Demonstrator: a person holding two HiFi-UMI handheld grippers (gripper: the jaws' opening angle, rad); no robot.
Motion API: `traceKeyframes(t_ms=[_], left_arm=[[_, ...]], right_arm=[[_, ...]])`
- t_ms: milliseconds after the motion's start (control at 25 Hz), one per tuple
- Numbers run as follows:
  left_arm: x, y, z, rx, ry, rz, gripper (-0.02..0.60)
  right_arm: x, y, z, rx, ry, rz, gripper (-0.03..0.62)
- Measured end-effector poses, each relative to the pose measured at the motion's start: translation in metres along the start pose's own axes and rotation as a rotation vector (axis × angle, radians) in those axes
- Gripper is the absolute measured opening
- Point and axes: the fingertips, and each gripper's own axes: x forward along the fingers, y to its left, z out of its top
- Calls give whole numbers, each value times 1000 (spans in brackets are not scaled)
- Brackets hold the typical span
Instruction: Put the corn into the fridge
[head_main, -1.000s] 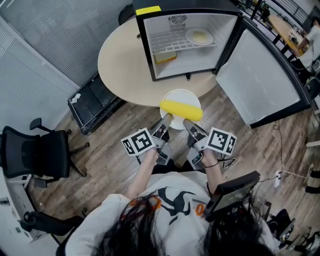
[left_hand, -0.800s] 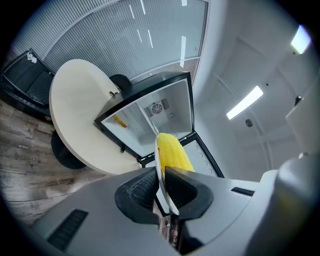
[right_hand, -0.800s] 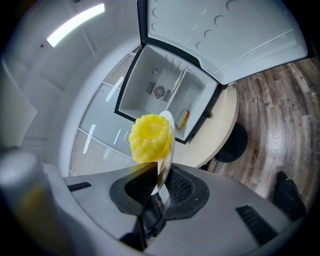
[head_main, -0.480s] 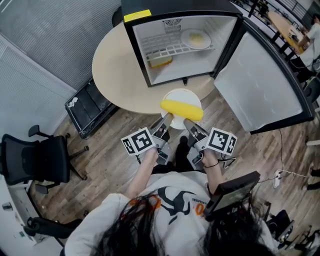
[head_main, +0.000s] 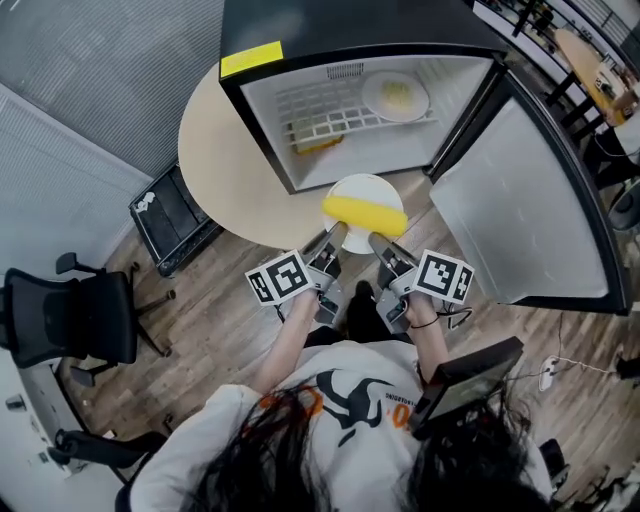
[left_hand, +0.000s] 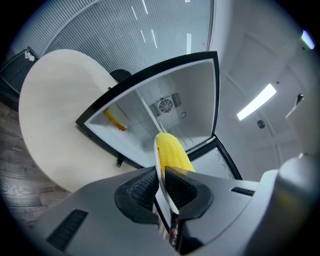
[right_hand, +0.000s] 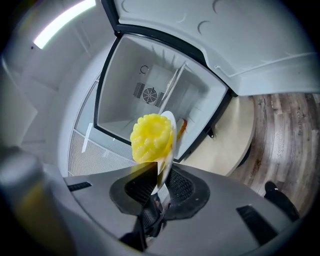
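A yellow corn cob (head_main: 364, 211) lies on a white plate (head_main: 361, 186) held in the air in front of the open mini fridge (head_main: 350, 110). My left gripper (head_main: 336, 232) is shut on the plate's near-left rim, my right gripper (head_main: 376, 240) shut on its near-right rim. In the left gripper view the plate edge (left_hand: 161, 175) is pinched between the pads with the corn (left_hand: 172, 153) above. The right gripper view shows the corn's end (right_hand: 151, 138) and the plate rim (right_hand: 167, 150) clamped in the jaws.
The fridge stands on a round beige table (head_main: 215, 150), its door (head_main: 520, 210) swung open to the right. Inside, a wire shelf (head_main: 330, 108) carries another plate with food (head_main: 395, 96); something yellow (head_main: 318, 142) lies below. A black office chair (head_main: 70, 315) is at left.
The plate with the corn has come a little closer to the fridge opening; both grippers keep their hold on the rim. The fridge looms larger in the head view.
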Motion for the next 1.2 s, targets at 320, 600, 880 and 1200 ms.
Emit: traceKeyframes(t_ms=[320, 600, 880, 1200], left_arm=[[52, 38, 9, 38, 12, 60, 48], [87, 76, 13, 11, 15, 115, 47], [113, 113, 15, 1, 18, 146, 48], [127, 139, 18, 15, 40, 172, 52]], right_arm=[[36, -45, 34, -6, 30, -22, 51], [66, -84, 53, 23, 50, -26, 51], [93, -118, 63, 19, 57, -67, 51], [113, -140, 65, 56, 56, -74, 51]])
